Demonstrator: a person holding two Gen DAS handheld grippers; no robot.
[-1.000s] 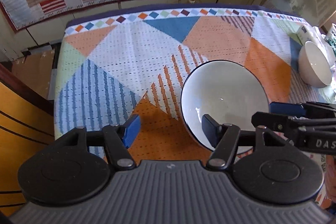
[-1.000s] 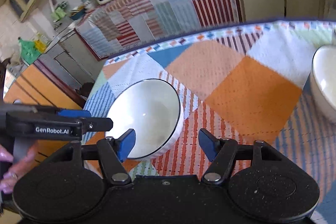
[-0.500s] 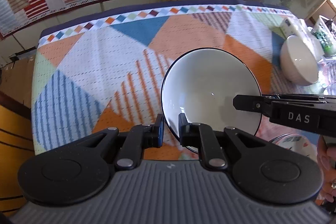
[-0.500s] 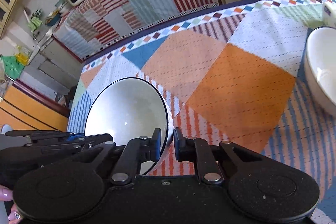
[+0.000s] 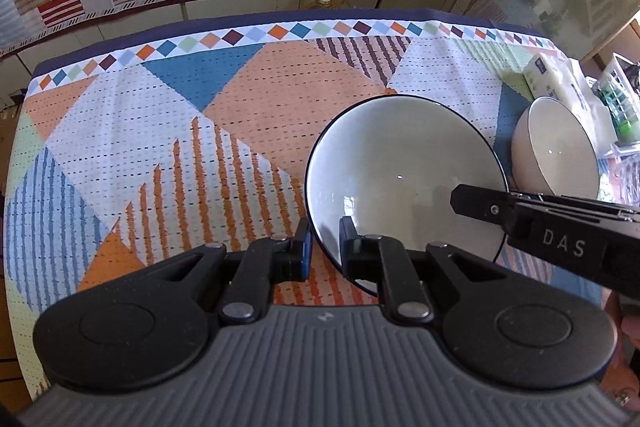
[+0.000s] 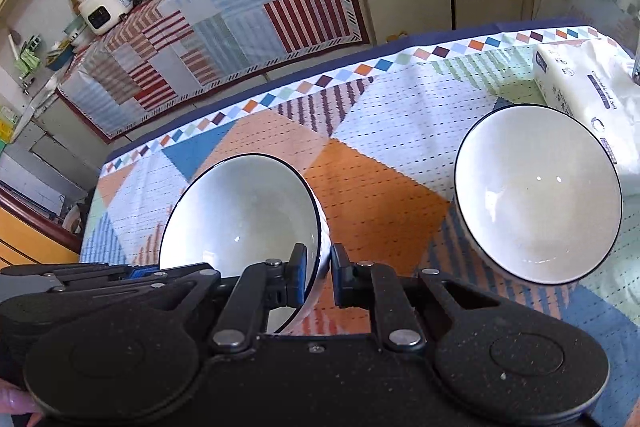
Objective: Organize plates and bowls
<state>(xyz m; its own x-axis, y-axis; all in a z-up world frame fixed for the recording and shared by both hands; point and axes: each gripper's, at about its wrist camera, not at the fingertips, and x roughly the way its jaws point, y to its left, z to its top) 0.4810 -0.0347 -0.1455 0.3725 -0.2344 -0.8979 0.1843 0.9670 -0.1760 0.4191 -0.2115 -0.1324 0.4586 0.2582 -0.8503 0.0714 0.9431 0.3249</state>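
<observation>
Two grippers pinch the same white bowl (image 5: 404,183) with a thin dark rim, one on each side of it. The left gripper (image 5: 325,251) has its fingers pressed onto the near-left part of the rim, one pad outside the wall and one inside, and the right gripper (image 6: 317,277) clamps the opposite edge in the same way, its blue-padded finger inside the bowl and the other outside. Both sets of jaws have just been closing, and the rim now sits tight between them. The bowl is tilted in the right wrist view, its open side facing up and toward the camera; whether its base touches the tablecloth (image 5: 168,147) cannot be told. In the left wrist view the right gripper reaches in from the right, its black arm lying across the bowl's far-right rim. A second white bowl (image 6: 538,195), also dark-rimmed and empty, sits on the cloth to the right of the right gripper and a little ahead of it, well apart from the held one. Just beyond that second bowl lies a white pack of tissues (image 6: 588,83). The cloth under everything is a patchwork of orange, blue and white triangles with a diamond border along its far edge.
</observation>
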